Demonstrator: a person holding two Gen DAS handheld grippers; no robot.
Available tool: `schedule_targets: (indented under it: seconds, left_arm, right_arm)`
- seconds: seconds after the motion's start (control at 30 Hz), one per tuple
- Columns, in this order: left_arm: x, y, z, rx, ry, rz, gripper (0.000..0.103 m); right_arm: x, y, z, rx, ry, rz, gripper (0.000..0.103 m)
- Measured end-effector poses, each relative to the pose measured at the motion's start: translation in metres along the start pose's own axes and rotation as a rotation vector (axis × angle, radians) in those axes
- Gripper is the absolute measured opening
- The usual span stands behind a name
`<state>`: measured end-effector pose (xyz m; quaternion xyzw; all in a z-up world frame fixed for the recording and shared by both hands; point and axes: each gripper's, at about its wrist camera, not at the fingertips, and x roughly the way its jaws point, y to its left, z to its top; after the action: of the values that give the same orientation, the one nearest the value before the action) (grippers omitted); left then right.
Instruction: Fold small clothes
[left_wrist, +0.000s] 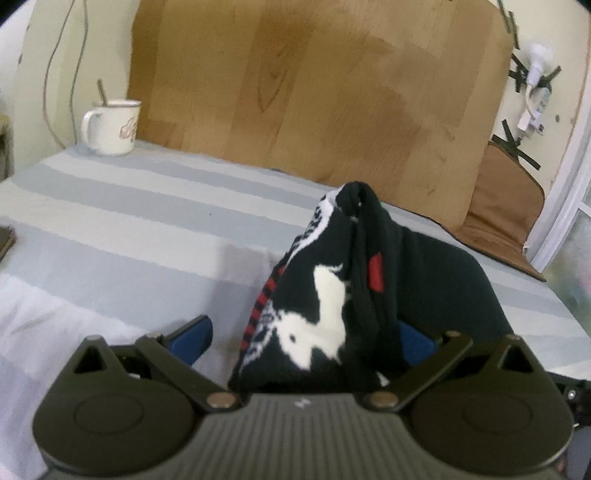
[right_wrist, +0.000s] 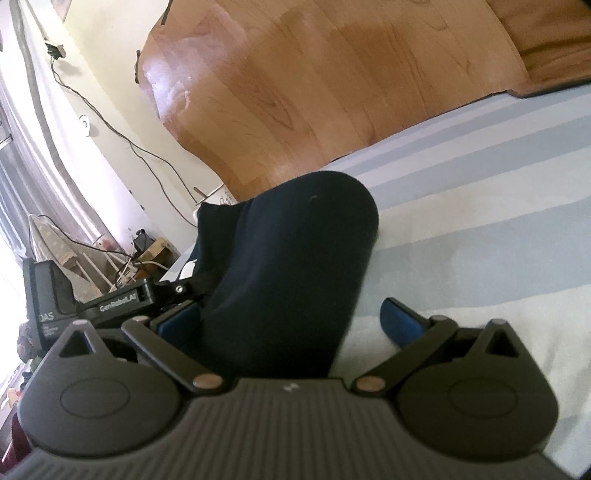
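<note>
Mug (left_wrist: 110, 127), white with a spoon standing in it, sits far left on the striped bed sheet (left_wrist: 147, 221), close to the wooden headboard (left_wrist: 314, 92). Right of it, nearer to me, my left gripper (left_wrist: 314, 338) has its jaws spread wide with the dark sock (left_wrist: 332, 295) bunched up between them; the black knit with its white and red pattern rises in a peak, and the blue pads (left_wrist: 194, 338) stand clear of it on the left side. Further right, my right gripper (right_wrist: 295, 321) also has its jaws apart, straddling the plain dark part of the sock (right_wrist: 295, 258), which lies flat on the sheet (right_wrist: 480, 221) and runs away toward the headboard (right_wrist: 332, 74). Its left pad (right_wrist: 177, 321) lies just beside the fabric; the right pad (right_wrist: 400, 321) rests on bare sheet.
</note>
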<state>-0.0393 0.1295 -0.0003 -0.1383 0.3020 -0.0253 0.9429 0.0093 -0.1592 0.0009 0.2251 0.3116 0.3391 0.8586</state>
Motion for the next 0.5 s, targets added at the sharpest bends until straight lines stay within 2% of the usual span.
schedule_targets:
  seconds: [0.17,0.5]
  left_arm:
    - [-0.003,0.006,-0.003,-0.055,0.044,-0.021,0.103]
    - [-0.009,0.023,-0.009,-0.116,0.017,-0.101,0.103]
  right_arm:
    - [0.001,-0.001,0.0,-0.001,-0.002,0.003,0.103]
    - [0.0,-0.003,-0.001,-0.001,-0.006,0.01,0.103]
